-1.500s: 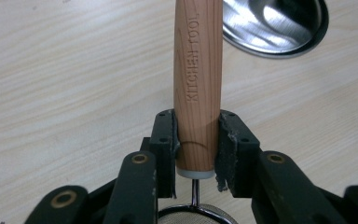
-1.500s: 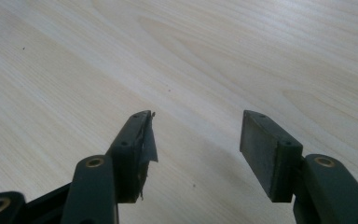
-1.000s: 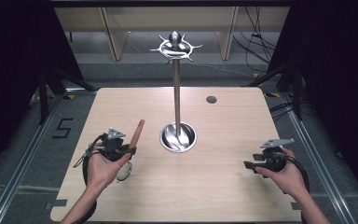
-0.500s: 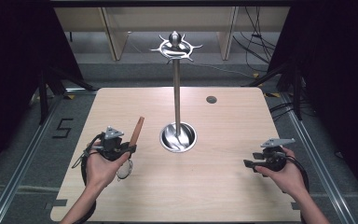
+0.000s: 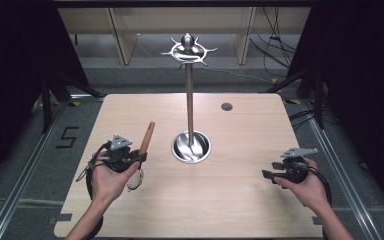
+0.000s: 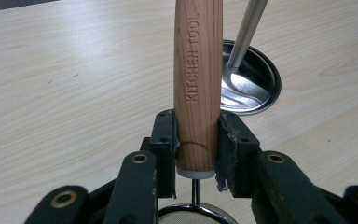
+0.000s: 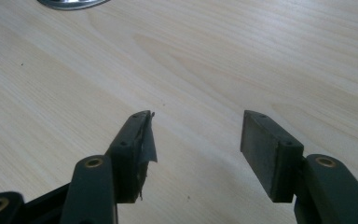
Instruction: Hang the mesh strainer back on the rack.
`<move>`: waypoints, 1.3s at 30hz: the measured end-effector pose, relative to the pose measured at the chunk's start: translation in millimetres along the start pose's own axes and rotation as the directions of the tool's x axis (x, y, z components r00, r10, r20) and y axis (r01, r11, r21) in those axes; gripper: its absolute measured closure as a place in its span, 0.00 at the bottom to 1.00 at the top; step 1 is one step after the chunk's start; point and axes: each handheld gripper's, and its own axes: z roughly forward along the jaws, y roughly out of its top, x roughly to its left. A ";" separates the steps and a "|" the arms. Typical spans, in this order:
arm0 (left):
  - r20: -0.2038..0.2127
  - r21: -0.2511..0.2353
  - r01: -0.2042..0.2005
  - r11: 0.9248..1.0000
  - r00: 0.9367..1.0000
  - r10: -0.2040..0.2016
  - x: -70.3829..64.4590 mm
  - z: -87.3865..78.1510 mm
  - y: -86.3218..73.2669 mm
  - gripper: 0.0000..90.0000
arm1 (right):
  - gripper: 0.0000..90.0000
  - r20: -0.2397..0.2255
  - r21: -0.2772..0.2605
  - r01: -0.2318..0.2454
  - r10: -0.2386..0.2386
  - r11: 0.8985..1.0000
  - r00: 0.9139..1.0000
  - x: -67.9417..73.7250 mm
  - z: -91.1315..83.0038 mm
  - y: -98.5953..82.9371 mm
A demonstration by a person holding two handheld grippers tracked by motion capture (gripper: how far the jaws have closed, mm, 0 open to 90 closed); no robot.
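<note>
Wooden table (image 5: 240, 200) carries a steel rack (image 5: 190, 100) whose hooks sit high above its dish base. My left gripper (image 6: 196, 140) is clamped on a strainer's handle (image 6: 198, 70), held over the table just left of the rack, while my right gripper (image 7: 193, 140) hangs slack with nothing between its jaws. I judge the grip low on the handle, so the strainer could swivel and knock the pole as I lift it.

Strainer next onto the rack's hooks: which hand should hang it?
Left, probably. The left gripper is shut on the strainer handle, close to the rack. The right gripper is open, holding nothing, farther off.
</note>
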 end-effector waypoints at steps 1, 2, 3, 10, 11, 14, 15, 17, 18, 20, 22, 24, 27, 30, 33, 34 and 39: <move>-0.008 0.003 -0.002 1.000 1.000 0.002 0.0 -0.9 0.5 0.76 | 0.49 0.005 -0.003 0.009 -0.009 1.000 1.000 -0.6 0.2 -0.1; -0.007 -0.008 0.002 1.000 1.000 -0.002 -1.1 -1.8 1.4 0.76 | 0.49 0.004 -0.003 0.028 -0.028 1.000 1.000 -2.2 1.0 -0.6; -0.007 -0.008 0.002 1.000 1.000 -0.002 -1.1 -1.8 1.4 0.76 | 0.49 0.007 -0.002 0.028 -0.028 1.000 1.000 -2.2 1.2 -0.7; 0.001 -0.061 0.032 0.998 1.000 -0.032 -7.9 -4.2 5.3 0.76 | 0.48 0.000 -0.001 0.010 -0.010 1.000 1.000 -1.1 0.5 -0.1; 0.001 -0.061 0.032 0.998 1.000 -0.032 -7.9 -4.2 5.3 0.76 | 0.48 0.000 -0.001 0.010 -0.010 1.000 1.000 -1.1 0.5 -0.1; 0.003 -0.075 0.024 0.997 1.000 -0.024 -10.6 -7.6 7.5 0.76 | 0.48 -0.002 -0.004 -0.018 0.018 1.000 1.000 1.2 0.6 -0.5; -0.009 -0.074 0.016 0.997 1.000 -0.017 -11.8 -9.1 8.3 0.76 | 0.48 -0.002 -0.004 -0.016 0.016 1.000 1.000 1.2 0.5 -0.4; -0.008 -0.089 0.025 0.996 1.000 -0.026 -14.1 -9.4 9.2 0.76 | 0.48 0.000 -0.006 -0.011 0.011 1.000 1.000 1.0 0.5 -0.4; -0.003 -0.096 0.024 0.995 1.000 -0.025 -14.5 -9.7 9.5 0.76 | 0.48 -0.002 -0.004 -0.017 0.017 1.000 1.000 1.2 0.6 -0.5; -0.007 -0.091 0.020 0.996 1.000 -0.021 -15.0 -11.0 10.1 0.76 | 0.48 -0.001 -0.006 -0.016 0.016 1.000 1.000 1.1 0.6 -0.5; 0.000 -0.103 0.020 0.995 1.000 -0.020 -16.0 -11.3 10.7 0.76 | 0.48 0.005 -0.012 -0.005 0.005 1.000 1.000 0.4 0.4 -0.4; 0.001 -0.106 0.019 0.994 1.000 -0.019 -17.1 -12.0 11.2 0.76 | 0.48 0.013 -0.016 0.017 -0.017 1.000 1.000 -1.0 0.8 -0.8; -0.001 -0.110 0.023 0.994 1.000 -0.023 -18.6 -12.4 12.0 0.76 | 0.48 0.015 -0.034 0.013 -0.013 0.999 1.000 -0.9 1.7 -1.2; 0.000 -0.114 0.011 0.993 1.000 -0.011 -21.2 -14.0 13.5 0.76 | 0.48 0.010 -0.023 -0.011 0.011 1.000 1.000 0.3 0.0 -0.2; 0.006 -0.116 0.019 0.993 1.000 -0.018 -22.5 -14.1 13.9 0.76 | 0.48 0.019 -0.045 0.035 -0.034 0.998 0.999 -3.3 1.4 -0.4; 0.014 -0.129 0.010 0.992 1.000 -0.008 -23.0 -14.1 14.3 0.76 | 0.48 0.015 -0.023 0.013 -0.012 1.000 1.000 -2.5 -0.4 -0.1; 0.019 -0.146 0.018 0.989 1.000 -0.015 -27.3 -16.0 16.7 0.76 | 0.48 0.012 -0.025 -0.014 0.014 1.000 1.000 -1.5 -0.8 0.3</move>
